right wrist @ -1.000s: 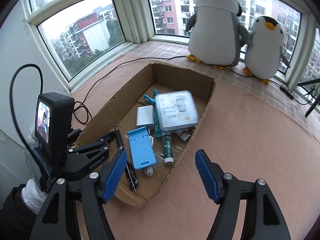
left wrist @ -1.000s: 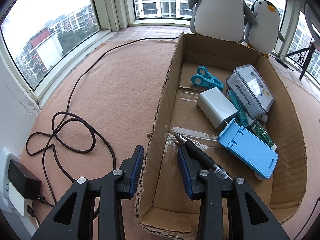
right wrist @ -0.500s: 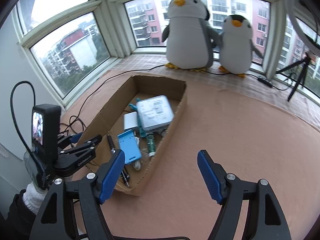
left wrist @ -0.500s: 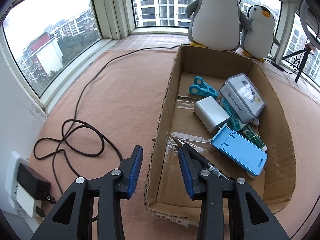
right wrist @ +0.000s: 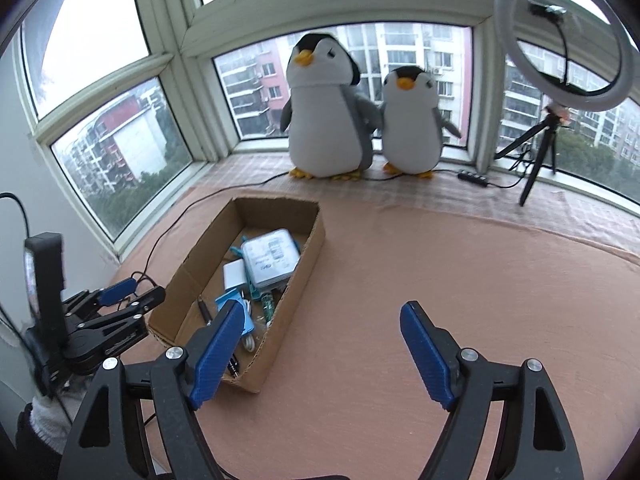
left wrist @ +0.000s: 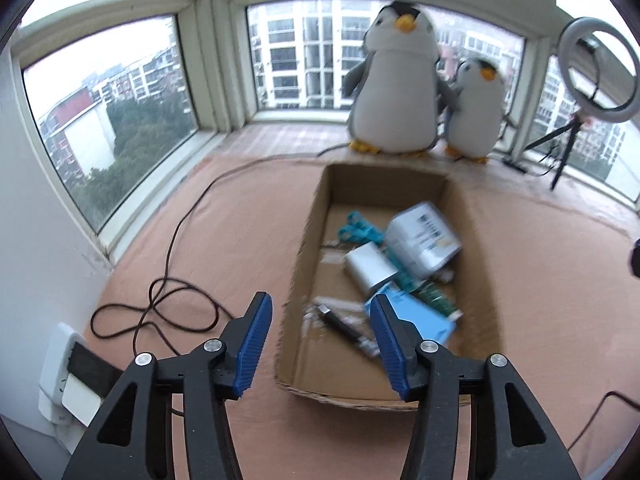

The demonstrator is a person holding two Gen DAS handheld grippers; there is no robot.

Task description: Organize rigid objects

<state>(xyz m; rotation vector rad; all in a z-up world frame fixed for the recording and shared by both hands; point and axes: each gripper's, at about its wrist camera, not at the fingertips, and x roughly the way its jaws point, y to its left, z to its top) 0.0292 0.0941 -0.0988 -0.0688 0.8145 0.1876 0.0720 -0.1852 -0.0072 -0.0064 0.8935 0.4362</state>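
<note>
Both grippers [left wrist: 320, 340] [right wrist: 322, 356] agape; two penguins [right wrist: 328, 120] [right wrist: 412, 120]

1. Honestly nothing readable here.
2. The grey case [right wrist: 271, 257] in the cardboard box [right wrist: 310, 258] has a printed label, too blurry to read.
3. White lettering on the left gripper [right wrist: 120, 298] arm, illegible too.

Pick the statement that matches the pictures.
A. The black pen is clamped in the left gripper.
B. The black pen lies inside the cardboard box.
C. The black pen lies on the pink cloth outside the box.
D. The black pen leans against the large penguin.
B: the black pen rests on the floor of the cardboard box, beside the blue stand, and the left gripper holds nothing.
</note>
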